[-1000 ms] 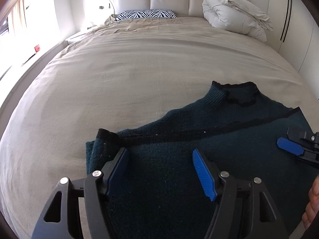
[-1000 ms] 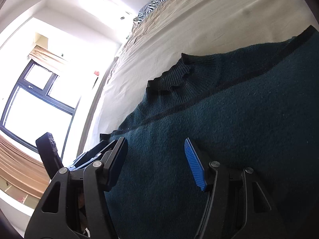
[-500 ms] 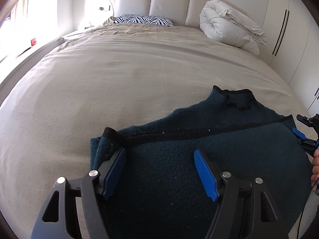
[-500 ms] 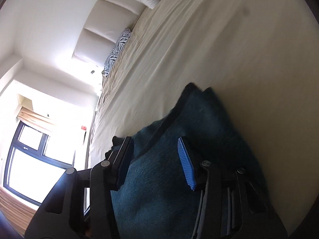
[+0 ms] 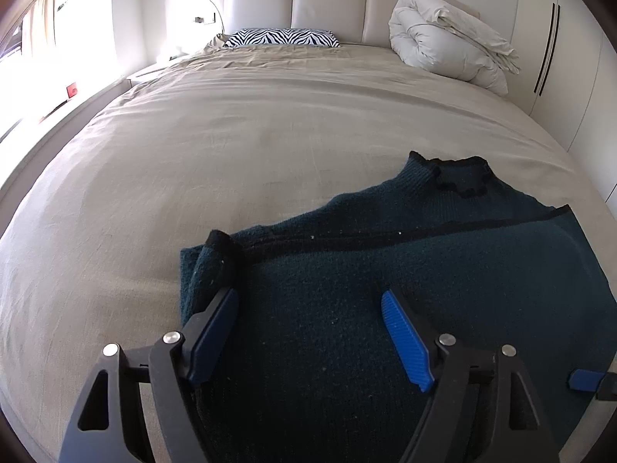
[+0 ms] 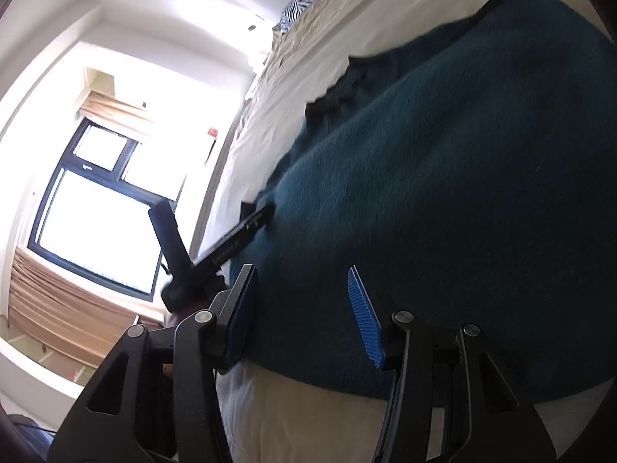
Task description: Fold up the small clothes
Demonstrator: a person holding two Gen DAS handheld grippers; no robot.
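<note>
A dark teal knit sweater (image 5: 405, 270) with black trim lies on the beige bed, its lower part folded up over the body and its collar (image 5: 459, 177) pointing toward the headboard. My left gripper (image 5: 308, 332) is open and empty just above the sweater's near left part. My right gripper (image 6: 300, 308) is open and empty over the sweater's (image 6: 443, 193) near edge, rolled sideways. One blue fingertip of the right gripper (image 5: 586, 380) shows at the lower right of the left wrist view. The left gripper's arm (image 6: 231, 247) shows in the right wrist view.
The beige bed sheet (image 5: 231, 146) stretches ahead to a padded headboard (image 5: 327, 0). A zebra pillow (image 5: 281, 36) and a rolled white duvet (image 5: 443, 38) lie at the head. White wardrobe doors (image 5: 570, 58) stand on the right, a window (image 6: 96, 212) on the left.
My left gripper has drawn back a little from the sweater. My right gripper has swung down to the sweater's near edge and rolled, open throughout.
</note>
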